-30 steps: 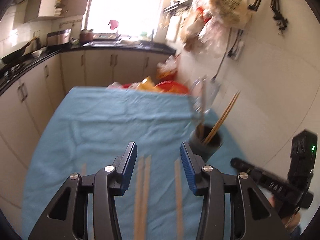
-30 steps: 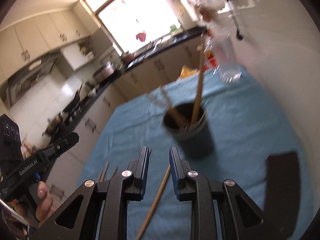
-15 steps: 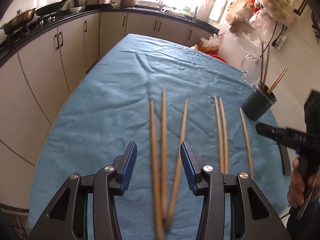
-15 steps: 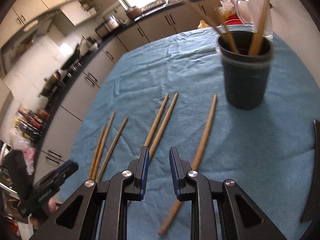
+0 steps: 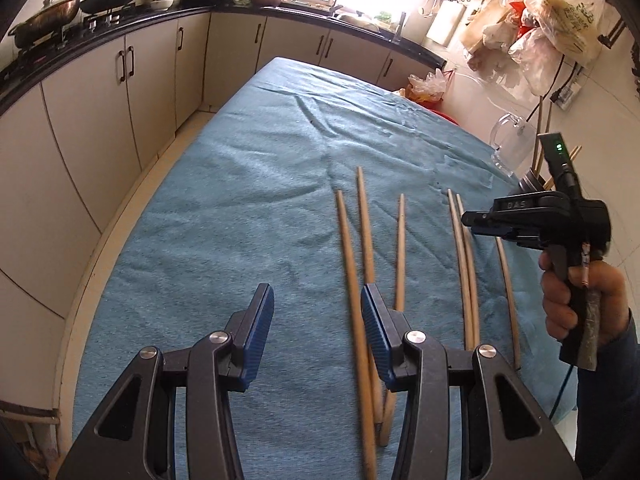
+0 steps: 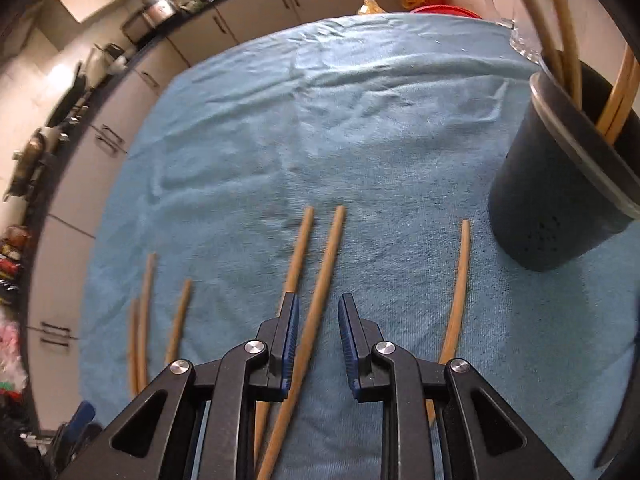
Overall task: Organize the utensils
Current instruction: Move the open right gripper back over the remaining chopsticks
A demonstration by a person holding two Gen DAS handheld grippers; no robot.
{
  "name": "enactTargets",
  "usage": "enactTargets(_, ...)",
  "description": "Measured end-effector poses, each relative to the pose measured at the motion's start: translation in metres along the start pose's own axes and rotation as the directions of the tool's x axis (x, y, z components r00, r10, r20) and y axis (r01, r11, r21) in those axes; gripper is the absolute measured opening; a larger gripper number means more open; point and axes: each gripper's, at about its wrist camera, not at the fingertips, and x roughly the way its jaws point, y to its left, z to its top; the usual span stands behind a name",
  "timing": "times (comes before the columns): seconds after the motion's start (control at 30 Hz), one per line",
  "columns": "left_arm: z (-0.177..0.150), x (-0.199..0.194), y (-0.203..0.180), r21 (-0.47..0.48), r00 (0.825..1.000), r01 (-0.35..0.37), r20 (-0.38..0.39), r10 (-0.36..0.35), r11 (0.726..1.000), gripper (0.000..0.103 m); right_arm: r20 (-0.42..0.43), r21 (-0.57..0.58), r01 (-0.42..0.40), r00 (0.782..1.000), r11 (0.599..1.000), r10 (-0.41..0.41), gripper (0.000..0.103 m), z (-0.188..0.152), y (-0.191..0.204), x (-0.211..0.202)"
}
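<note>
Both your grippers have dropped toward the table. The right gripper (image 6: 318,328) has its jaws spread narrowly around one chopstick (image 6: 320,300); left gripper (image 5: 317,320) jaws spread, empty. Chopsticks are light, stiff, smooth: pinch mid-length.

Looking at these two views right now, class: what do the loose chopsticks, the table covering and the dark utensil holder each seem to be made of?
Chopsticks: probably wood or bamboo; tan, matte, no gloss.
Table covering: soft blue cloth, likely terry or fleece; fuzzy nap and wrinkles show.
Utensil holder: likely dark plastic; smooth, dull walls, moulded rim, small holes near the base. Coated metal cannot be ruled out.
</note>
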Motion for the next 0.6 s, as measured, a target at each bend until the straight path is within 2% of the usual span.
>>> enactTargets(0.13,0.001,0.002,0.004,-0.007,1.0,0.004,-0.018,-0.004,1.0,0.044,0.01,-0.044,0.067,0.998,0.997,-0.066,0.018,0.001,0.011,0.003)
enactTargets(0.2,0.004,0.006,0.002,-0.005,0.999,0.008,-0.037,-0.008,1.0,0.044,0.022,-0.1,0.119,0.993,0.988,-0.117,0.011,-0.003,0.018,0.004)
enactTargets(0.27,0.007,0.012,0.0,-0.004,0.998,0.017,-0.066,-0.017,1.0,0.044,0.029,-0.141,0.15,0.989,0.979,-0.147,0.01,-0.006,0.019,0.003)
enactTargets(0.33,0.011,0.019,-0.004,0.0,0.996,0.018,-0.087,-0.018,1.0,0.044,0.026,-0.139,0.149,0.989,0.979,-0.147,0.009,-0.011,0.013,0.0)
enactTargets(0.5,0.022,0.032,-0.019,0.035,0.994,0.008,-0.111,-0.005,0.999,0.043,0.012,-0.102,0.079,0.997,0.992,-0.078,0.007,-0.027,-0.004,-0.012)
enactTargets(0.6,0.028,0.04,-0.029,0.056,0.993,0.019,-0.12,-0.012,0.998,0.038,0.008,-0.089,0.039,0.999,0.995,-0.039,0.007,-0.037,-0.011,-0.017)
